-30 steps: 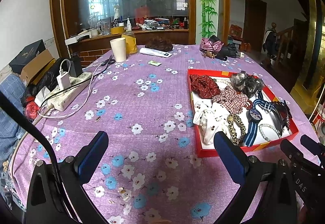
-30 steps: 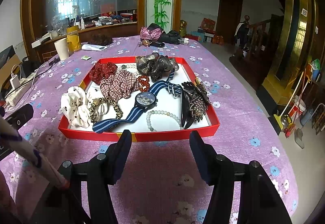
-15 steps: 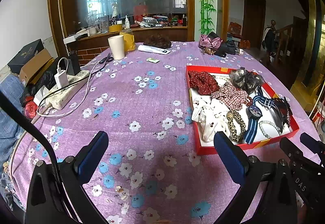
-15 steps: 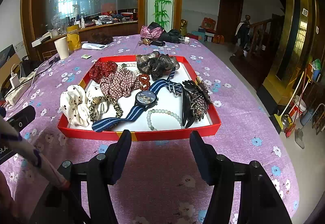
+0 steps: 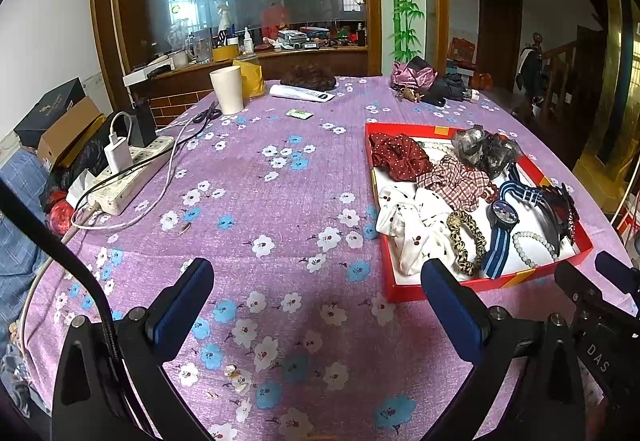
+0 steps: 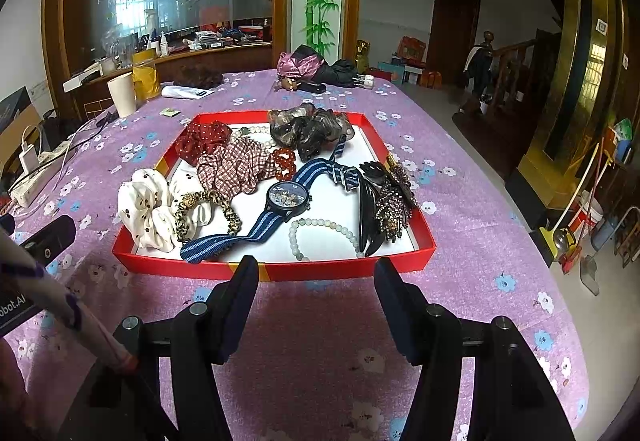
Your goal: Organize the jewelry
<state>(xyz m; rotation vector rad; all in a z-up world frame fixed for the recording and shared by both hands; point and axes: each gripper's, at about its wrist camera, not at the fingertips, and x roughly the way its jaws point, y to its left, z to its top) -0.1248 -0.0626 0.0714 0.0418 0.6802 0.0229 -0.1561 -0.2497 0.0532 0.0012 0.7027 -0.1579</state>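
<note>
both grippers just hang over the purple tablecloth [image 5: 280,177], left gripper [image 5: 316,297] and right gripper [image 6: 316,289] fingers spread, nothing pinched, red tray [image 6: 344,270] of jewelry untouched

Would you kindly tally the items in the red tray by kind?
Scrunchies: 5
Bead strings: 3
Watches: 1
Hair clips: 2
Total: 11 in the red tray, though bunched fabric may hide more.

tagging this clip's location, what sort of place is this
Most likely a lived-in home, a dining or living area. A table with a purple floral cloth holds a power strip and cup; a staircase and mop buckets stand nearby.
</note>
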